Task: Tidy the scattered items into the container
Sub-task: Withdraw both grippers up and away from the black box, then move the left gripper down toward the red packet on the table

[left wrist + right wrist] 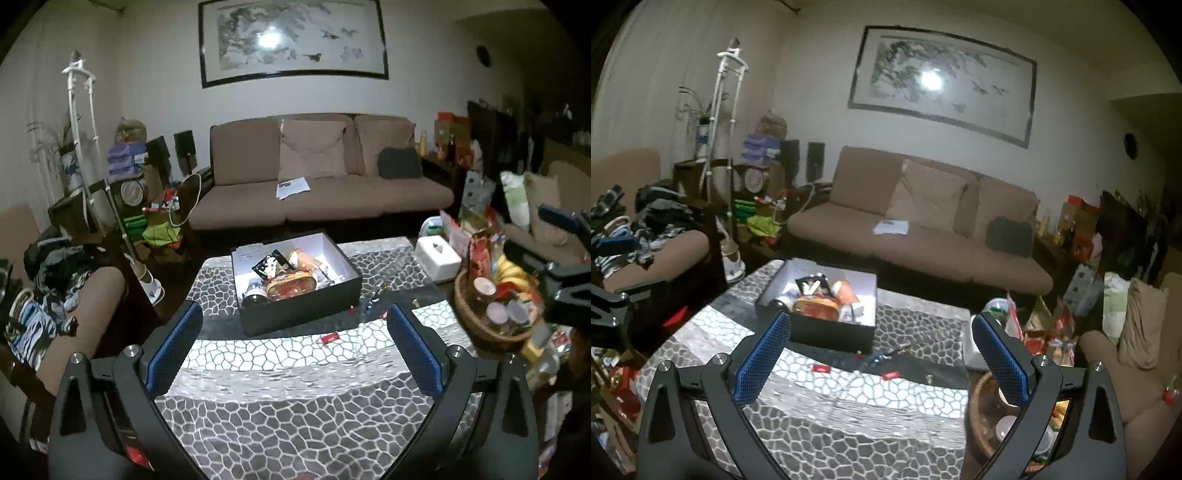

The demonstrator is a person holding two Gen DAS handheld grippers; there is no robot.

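A black box (295, 310) (831, 334) with a white inside stands on the pebble-patterned table (280, 413) (849, 417), holding snack packets and a jar. Small red packets (330, 339) (820, 368) (890, 375) and a few bluish wrapped pieces (369, 304) (877, 359) lie loose on the table in front of the box. My left gripper (293, 330) hovers open over the table, short of the box, with nothing between its blue pads. My right gripper (879, 332) is open too, empty, above the table's right part.
A wicker basket (476, 321) (982, 417) of fruit and jars sits at the table's right edge, beside a white tissue box (437, 258). A brown sofa (321, 192) stands behind. Clothes cover an armchair (74, 302) at left.
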